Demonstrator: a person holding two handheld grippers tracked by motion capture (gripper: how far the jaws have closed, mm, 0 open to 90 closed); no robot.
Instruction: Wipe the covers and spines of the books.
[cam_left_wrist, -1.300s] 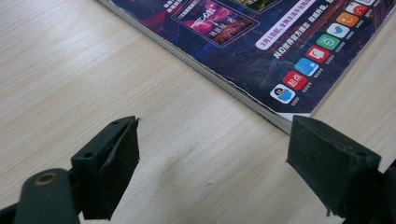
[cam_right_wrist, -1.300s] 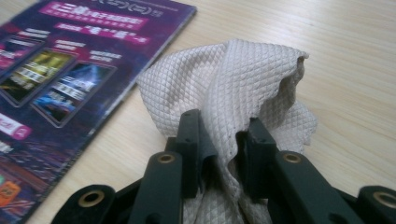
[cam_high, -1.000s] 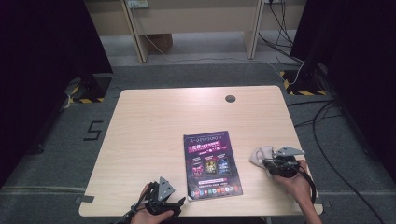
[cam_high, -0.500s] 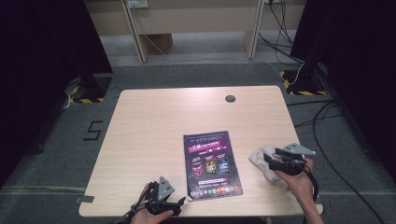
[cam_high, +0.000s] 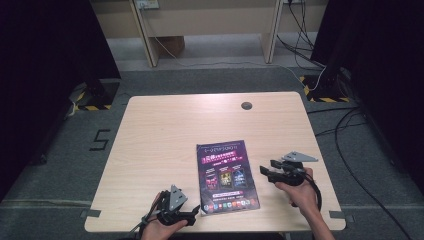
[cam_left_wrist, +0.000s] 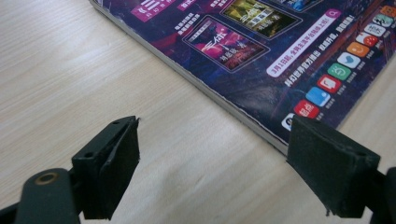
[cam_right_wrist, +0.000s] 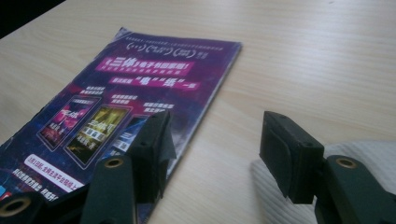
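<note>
A purple magazine lies flat on the wooden table, near its front edge. My left gripper rests at the magazine's near left corner. In the left gripper view it is open over bare wood, with one jaw beside the magazine. My right gripper hovers just right of the magazine, pointing at it. Its jaws have just been opening and then eased in slightly. They stand open with nothing between them. A white cloth lies on the table under the right-hand jaw, next to the magazine.
A round cable hole sits near the table's far edge. Cables run across the floor at the right. Desk legs stand beyond the table, and dark curtains flank both sides.
My right gripper has moved left toward the magazine and opened its jaws. The white cloth that showed beside it is now covered by the gripper and hand. The left gripper has stayed put.
</note>
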